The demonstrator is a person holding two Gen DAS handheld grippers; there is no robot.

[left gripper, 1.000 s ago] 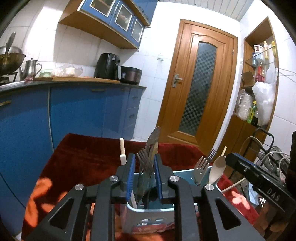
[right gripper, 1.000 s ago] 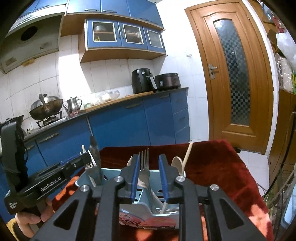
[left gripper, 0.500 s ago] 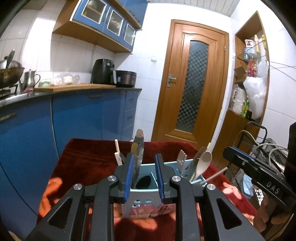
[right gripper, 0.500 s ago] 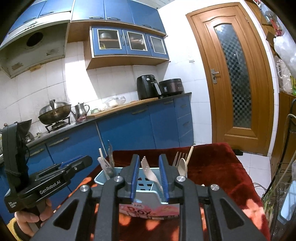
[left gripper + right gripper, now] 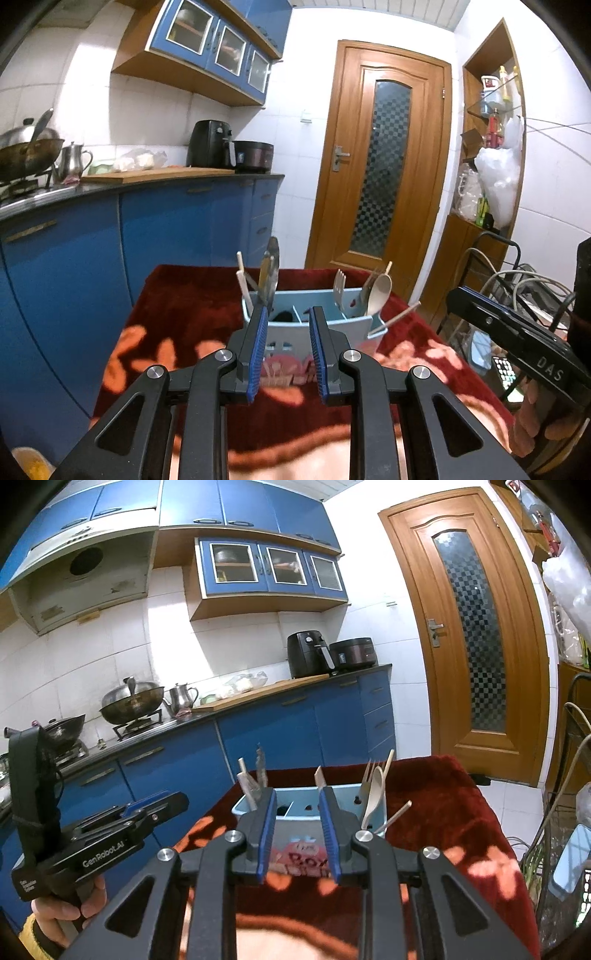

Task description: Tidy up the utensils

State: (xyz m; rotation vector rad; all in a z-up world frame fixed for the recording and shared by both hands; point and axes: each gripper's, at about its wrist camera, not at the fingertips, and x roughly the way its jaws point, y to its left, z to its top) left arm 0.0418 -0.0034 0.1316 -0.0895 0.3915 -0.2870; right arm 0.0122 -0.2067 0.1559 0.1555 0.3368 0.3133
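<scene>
The pale blue plastic utensil caddy (image 5: 314, 321) stands on the dark red, flower-patterned cloth (image 5: 192, 317) that covers the table, ahead of both grippers. Its front wall is partly hidden behind the blue-padded fingers in each view, and what lies at the bottom of its compartments cannot be made out. From the left wrist, a steel knife blade (image 5: 271, 269) and white sticks (image 5: 244, 284) rise at the caddy's 10 o'clock end; a white plastic fork (image 5: 339, 291) and a beige spoon (image 5: 378, 295) lean at its 2 o'clock end, where a thin stick (image 5: 400, 315) juts outward. The blade's lower part is lost behind the left finger.

The left gripper (image 5: 286, 317) has its jaws a narrow gap apart with nothing between the pads; only the caddy shows through the gap. The right gripper (image 5: 297, 799) is the same, slightly parted and holding nothing.

At 3 o'clock in the left view, the right gripper's black body bears "DAS". At 9 o'clock in the right view, the left one reads "GenRobot.AI", held by a hand (image 5: 66, 908) in a yellow cuff. The caddy's front label shows "BOX" (image 5: 304, 860); the rest is illegible.

Behind stand blue kitchen cabinets (image 5: 303, 731), a black air fryer (image 5: 308, 653), a steel kettle (image 5: 181, 696), a lidded wok (image 5: 131, 699) and a wooden door with chequered glass (image 5: 469, 627). A wire rack with cables (image 5: 509, 273) is cut off at the right edge.
</scene>
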